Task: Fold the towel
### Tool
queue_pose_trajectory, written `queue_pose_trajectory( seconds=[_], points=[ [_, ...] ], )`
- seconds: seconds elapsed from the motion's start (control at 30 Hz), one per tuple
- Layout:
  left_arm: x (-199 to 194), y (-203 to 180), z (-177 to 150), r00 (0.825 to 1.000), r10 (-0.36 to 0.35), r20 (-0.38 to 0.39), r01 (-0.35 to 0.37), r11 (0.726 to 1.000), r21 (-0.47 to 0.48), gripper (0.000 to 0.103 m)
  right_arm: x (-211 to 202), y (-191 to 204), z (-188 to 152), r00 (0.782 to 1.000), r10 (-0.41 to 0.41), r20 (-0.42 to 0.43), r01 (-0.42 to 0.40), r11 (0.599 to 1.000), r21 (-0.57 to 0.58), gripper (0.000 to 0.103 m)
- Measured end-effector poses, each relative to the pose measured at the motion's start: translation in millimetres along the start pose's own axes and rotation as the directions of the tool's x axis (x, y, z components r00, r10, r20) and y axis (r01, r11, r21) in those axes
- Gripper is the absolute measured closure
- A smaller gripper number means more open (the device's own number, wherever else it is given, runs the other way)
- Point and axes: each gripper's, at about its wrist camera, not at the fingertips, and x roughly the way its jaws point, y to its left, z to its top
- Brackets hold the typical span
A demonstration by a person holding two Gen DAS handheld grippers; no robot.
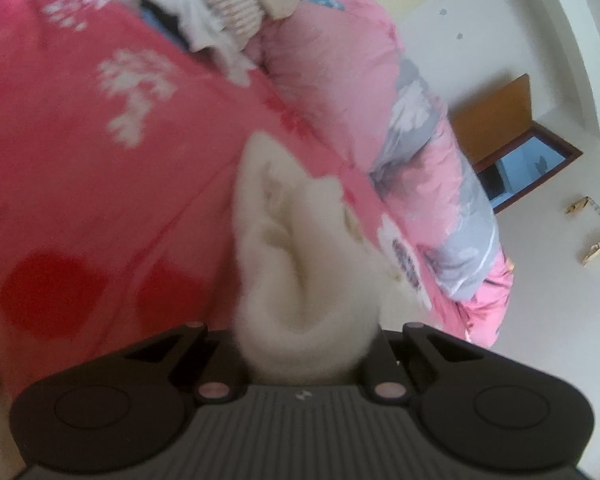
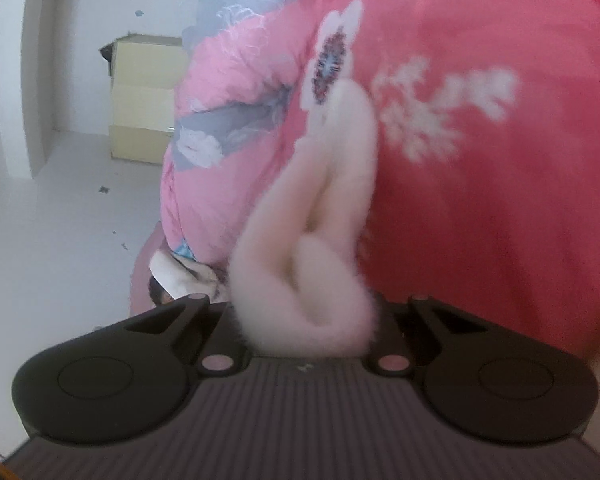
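Over the pink quilt, each gripper clamps bunched towel between its jaws.

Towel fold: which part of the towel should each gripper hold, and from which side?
Pinch the towel at its bunched edge, as both do now: left gripper and right gripper are each shut on a thick fluffy fold. Come from the near side, over the pink bedspread, so the rest hangs free.
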Motion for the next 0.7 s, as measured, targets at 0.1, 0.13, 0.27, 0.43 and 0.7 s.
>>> queue_pose_trajectory(
  seconds=[0.1, 0.13, 0.27, 0.43, 0.7],
  points=[
    [5, 9, -5, 1.0, 0.017, -0.022, -0.016, 1.0, 0.022, 0.086, -2, -11, -1, 0.999, -0.03, -0.014, 0.03, 0.999, 0.026, 0.091],
    [5, 11, -4, 0.999, 0.023, -0.024, -0.022, 0.999, 0.032, 0.079, -2, -14, 0, 0.999, -0.042, -0.019, 0.043, 0.998, 0.035, 0.088],
    [-7, 12, -2, 0.999, 0.036, -0.015, -0.035, 0.994, 0.1, 0.062, -5, -21, 3, 0.995, -0.093, -0.036, 0.096, 0.993, 0.063, 0.08],
    [-37, 14, 0, 0.993, 0.086, 0.079, -0.1, 0.977, 0.188, 0.043, -23, -24, 4, 0.99, -0.139, -0.006, 0.139, 0.988, 0.067, 0.069],
    [-59, 28, 32, 0.978, 0.112, 0.176, -0.142, 0.975, 0.169, 0.041, -100, -28, 21, 0.938, -0.209, 0.277, 0.185, 0.977, 0.109, 0.052]
  ],
)
